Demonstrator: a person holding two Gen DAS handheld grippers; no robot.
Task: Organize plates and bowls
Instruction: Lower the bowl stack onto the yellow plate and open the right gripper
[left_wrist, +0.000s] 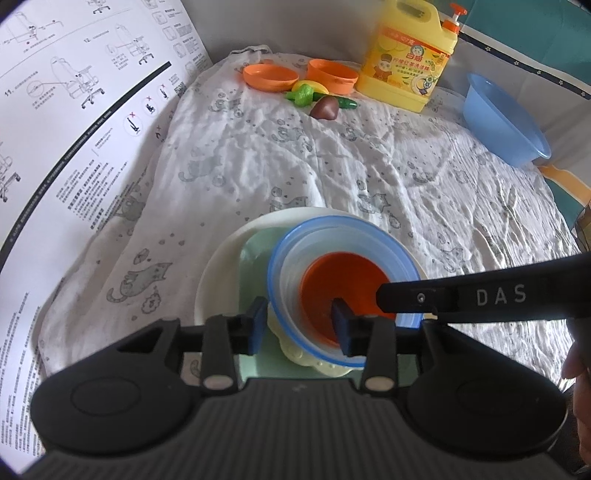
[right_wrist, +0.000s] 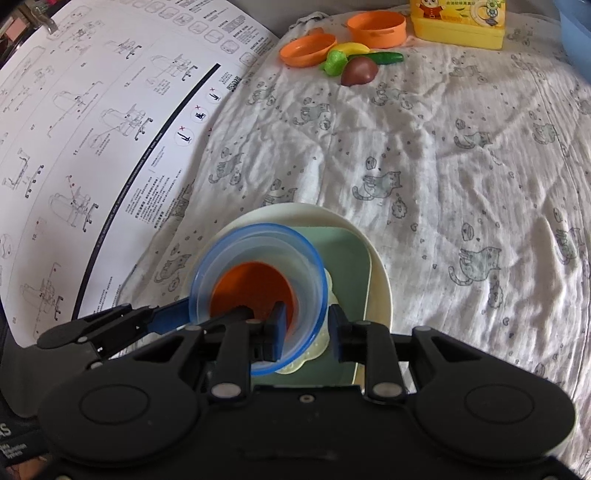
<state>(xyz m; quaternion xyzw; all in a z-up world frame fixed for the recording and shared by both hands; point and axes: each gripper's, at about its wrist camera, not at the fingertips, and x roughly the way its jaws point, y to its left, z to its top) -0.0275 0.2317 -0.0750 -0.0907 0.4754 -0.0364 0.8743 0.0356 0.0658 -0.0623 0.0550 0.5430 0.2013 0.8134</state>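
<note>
A stack sits on the cat-print cloth: a cream round plate (left_wrist: 221, 258) (right_wrist: 365, 236), a pale green square plate (left_wrist: 255, 258) (right_wrist: 343, 266), a pale yellow flower-shaped dish (left_wrist: 295, 354) (right_wrist: 317, 347), a clear blue-rimmed bowl (left_wrist: 354, 236) (right_wrist: 258, 240) and an orange bowl (left_wrist: 343, 280) (right_wrist: 251, 284) nested inside it. My left gripper (left_wrist: 301, 325) straddles the blue bowl's near-left wall, jaws apart. My right gripper (right_wrist: 306, 332) straddles its near-right wall, jaws apart. An orange plate (left_wrist: 270, 76) (right_wrist: 307, 48) and an orange bowl (left_wrist: 332, 75) (right_wrist: 376, 26) lie far back.
Toy vegetables (left_wrist: 321, 99) (right_wrist: 354, 62) lie by the orange dishes. A yellow detergent jug (left_wrist: 406, 55) (right_wrist: 458, 22) stands at the back. A blue basin (left_wrist: 506, 118) sits at the right. A printed instruction sheet (left_wrist: 74, 129) (right_wrist: 92, 147) covers the left side.
</note>
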